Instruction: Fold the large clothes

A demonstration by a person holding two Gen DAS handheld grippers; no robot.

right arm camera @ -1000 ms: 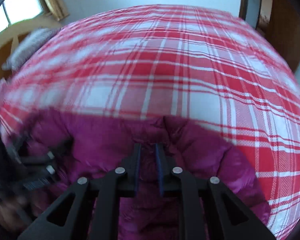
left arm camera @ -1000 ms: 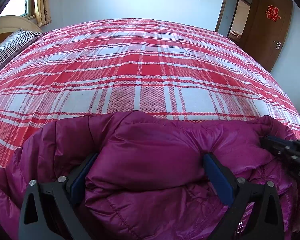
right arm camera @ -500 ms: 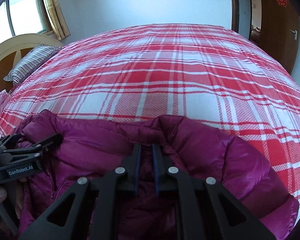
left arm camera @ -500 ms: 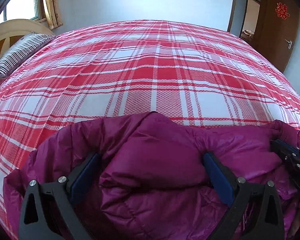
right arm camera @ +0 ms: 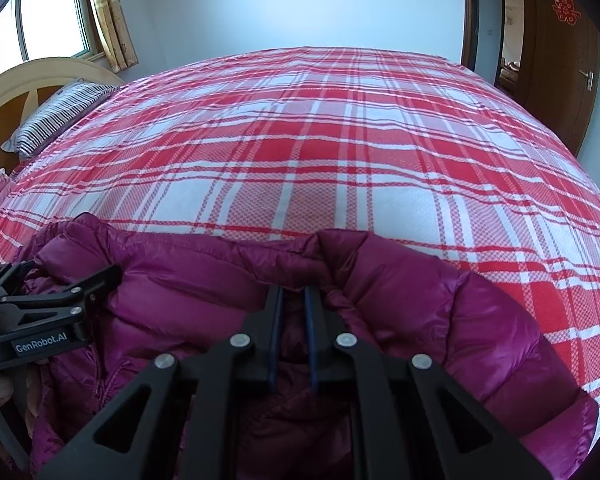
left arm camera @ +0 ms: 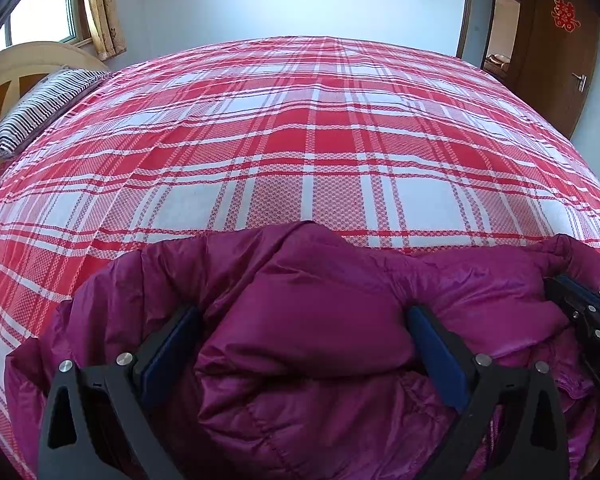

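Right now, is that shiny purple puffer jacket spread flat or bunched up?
Bunched up. The shiny purple puffer jacket lies in rumpled mounds at the near edge of the red-and-white plaid bedspread, not flat.

Magenta jacket (left arm camera: 308, 320), red-white plaid bedspread (left arm camera: 300, 140), striped pillow (left arm camera: 40, 112)

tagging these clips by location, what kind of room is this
Almost certainly a home bedroom: a large bed under a red and white plaid cover fills the view, a striped pillow lies against a curved wooden headboard, and a wooden door stands open to another room.
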